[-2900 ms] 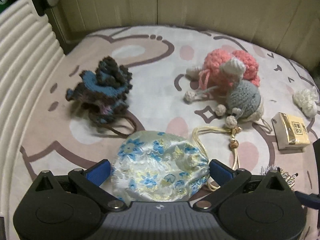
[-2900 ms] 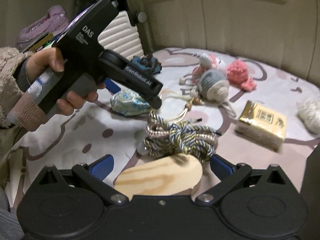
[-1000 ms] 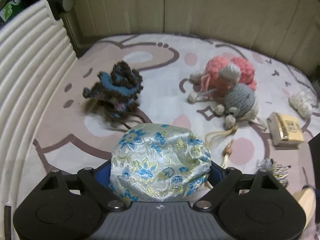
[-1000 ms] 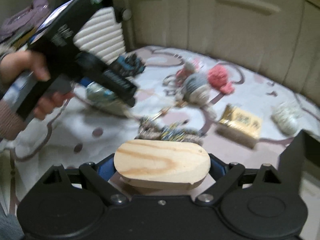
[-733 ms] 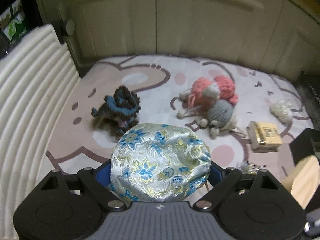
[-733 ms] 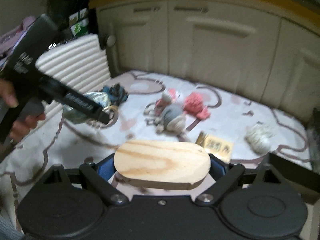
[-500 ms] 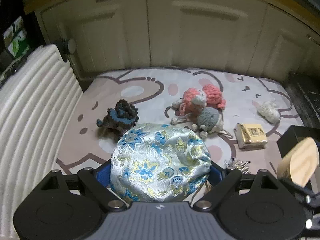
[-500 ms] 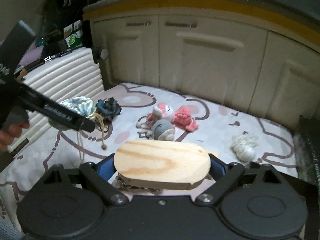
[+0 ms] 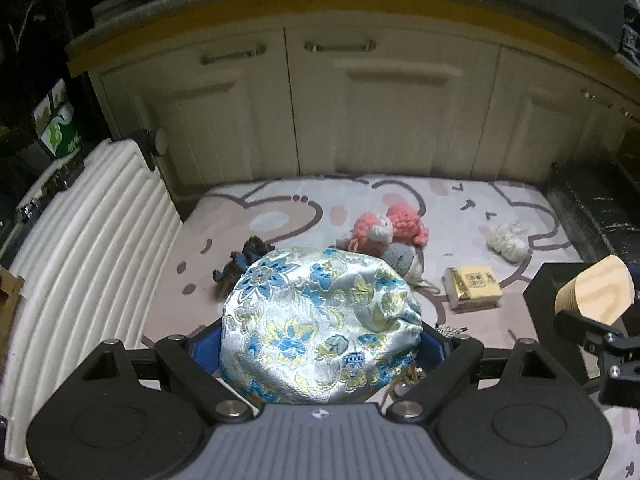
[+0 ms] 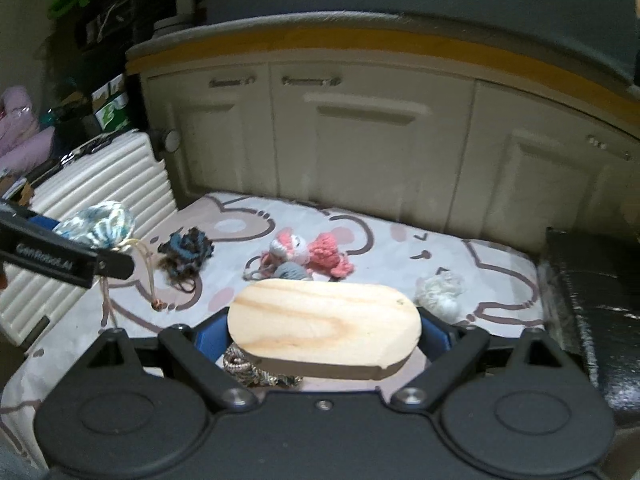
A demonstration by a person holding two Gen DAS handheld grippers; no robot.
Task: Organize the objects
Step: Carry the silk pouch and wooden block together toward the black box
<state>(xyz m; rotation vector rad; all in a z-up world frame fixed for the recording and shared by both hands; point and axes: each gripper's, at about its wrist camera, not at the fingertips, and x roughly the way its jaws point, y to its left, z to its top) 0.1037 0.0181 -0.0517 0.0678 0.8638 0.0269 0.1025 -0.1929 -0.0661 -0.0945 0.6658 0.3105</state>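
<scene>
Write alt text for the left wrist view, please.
The left gripper holds a silver-blue floral brocade pouch above a patterned pink mat strewn with crocheted toys, before cream cabinet doors. At right, a pale wooden oval block.

Two hand-held claws, matte black.
Left claw [image 9: 320,344]: ribbed grey centre plate, black linkage arms, silver pivot screws, blue finger pads. Right claw [image 10: 324,334]: same build, black centre plate; white lettering along the left claw's finger at frame left.

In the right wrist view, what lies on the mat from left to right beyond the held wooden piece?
Dark blue-brown crochet piece → pink crochet toy → white yarn ball.
</scene>
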